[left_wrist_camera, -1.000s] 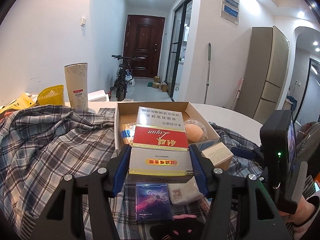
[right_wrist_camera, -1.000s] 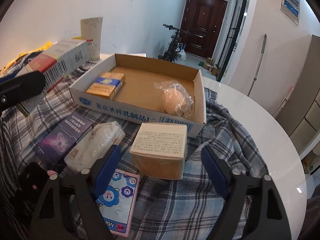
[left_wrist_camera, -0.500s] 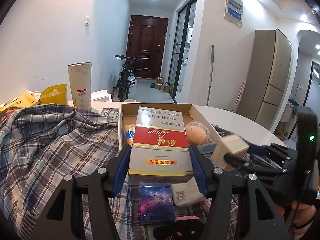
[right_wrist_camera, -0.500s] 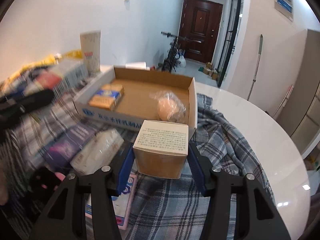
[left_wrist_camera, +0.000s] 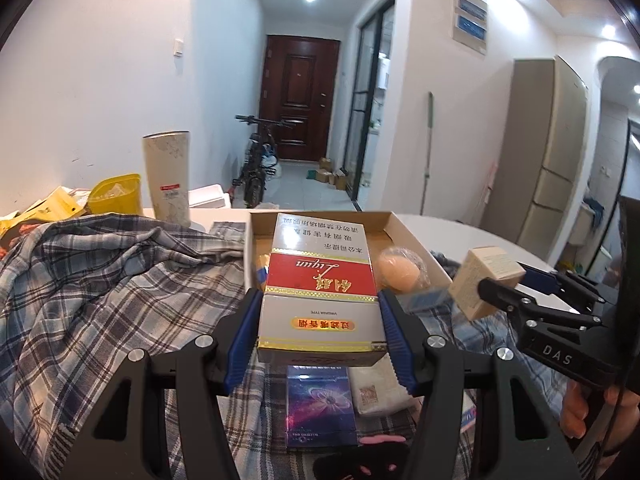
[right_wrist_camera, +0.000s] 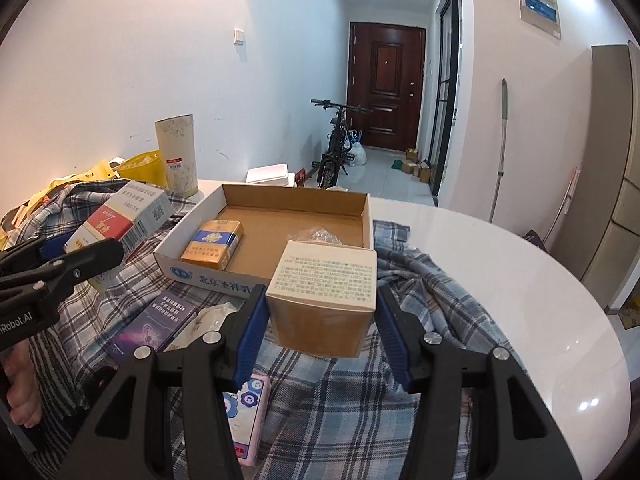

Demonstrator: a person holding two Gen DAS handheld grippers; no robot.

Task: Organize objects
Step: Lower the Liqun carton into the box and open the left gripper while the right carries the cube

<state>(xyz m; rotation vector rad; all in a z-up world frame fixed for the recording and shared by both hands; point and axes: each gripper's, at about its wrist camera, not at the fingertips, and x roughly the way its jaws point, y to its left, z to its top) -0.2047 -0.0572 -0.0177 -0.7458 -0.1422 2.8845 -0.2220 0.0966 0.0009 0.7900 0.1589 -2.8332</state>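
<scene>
The left gripper (left_wrist_camera: 318,334) squeezes a long red and silver carton (left_wrist_camera: 318,292) above the checked cloth (left_wrist_camera: 100,300). The open brown cardboard tray (right_wrist_camera: 280,204) holds a blue and orange pack (right_wrist_camera: 214,244). In front of it, the right gripper (right_wrist_camera: 320,336) grips a small tan box (right_wrist_camera: 324,300) off the cloth.

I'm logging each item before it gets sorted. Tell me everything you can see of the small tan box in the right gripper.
The small tan box looks like plain cardboard, roughly cubic: tan sides, a pale top printed with fine text. It is closed, slightly tilted, and lifted clear of the plaid cloth, just in front of the open cardboard tray. Only the right gripper touches it, clamping two opposite sides.
</scene>
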